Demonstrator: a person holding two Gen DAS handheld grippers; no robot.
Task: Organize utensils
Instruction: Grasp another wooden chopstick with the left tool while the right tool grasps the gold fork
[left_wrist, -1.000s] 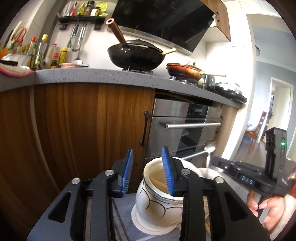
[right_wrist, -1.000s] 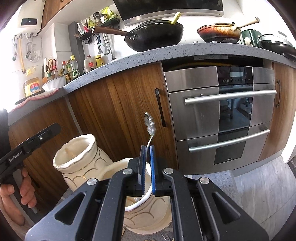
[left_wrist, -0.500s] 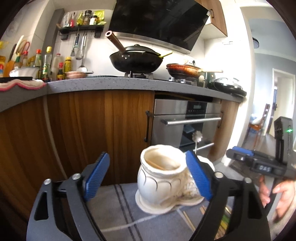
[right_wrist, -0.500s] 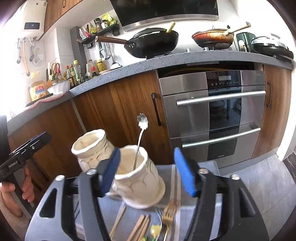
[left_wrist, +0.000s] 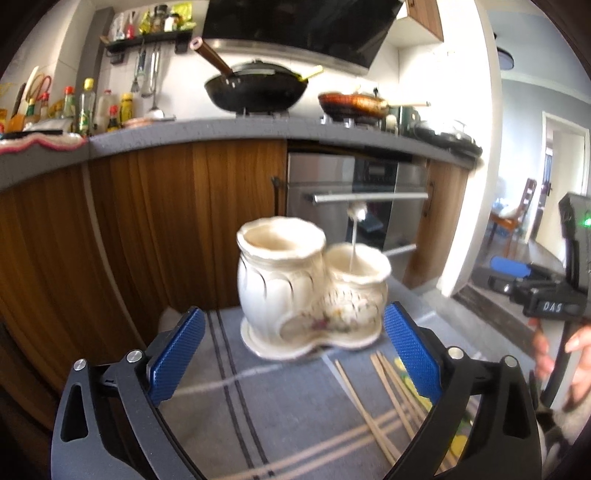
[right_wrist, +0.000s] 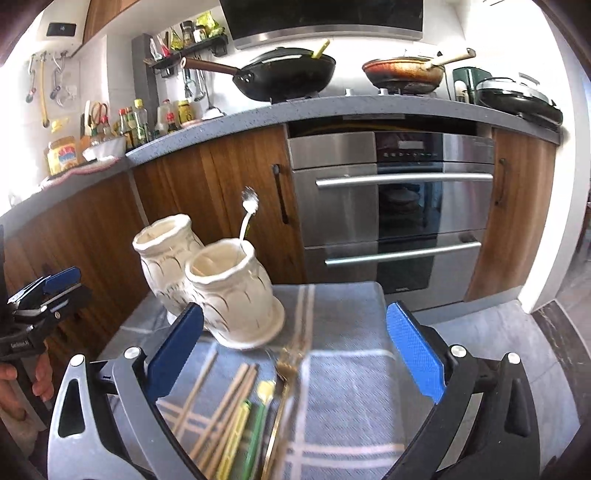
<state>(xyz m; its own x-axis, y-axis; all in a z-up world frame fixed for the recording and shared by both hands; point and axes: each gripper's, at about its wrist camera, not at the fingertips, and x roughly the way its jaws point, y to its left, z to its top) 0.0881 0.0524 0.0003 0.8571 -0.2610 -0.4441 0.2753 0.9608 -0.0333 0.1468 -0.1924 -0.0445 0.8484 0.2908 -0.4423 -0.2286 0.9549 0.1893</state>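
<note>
A: Both claws wide apart and empty, jaws just been opening: left claw (left_wrist: 291, 358) short of the holder (left_wrist: 310, 288), right claw (right_wrist: 295, 354) over the loose pieces, nothing between the pads of either

B: Spoon (right_wrist: 246, 214) standing in the nearer cup, then?

A: Yes, handle down inside. Left to sort: chopsticks (right_wrist: 221, 398), fork (right_wrist: 284, 373), two green-yellow sticks (right_wrist: 243, 424), all flat on the striped cloth (right_wrist: 351, 369) just beside the holder

B: Handling?

A: Chopsticks probably light, stiff, thin, likely to roll; best pinched mid-length across the shaft. Fork likely slick metal; better taken at the handle. Holder looks ceramic, heavy, chippable; safest lowered into gently, not knocked
</note>
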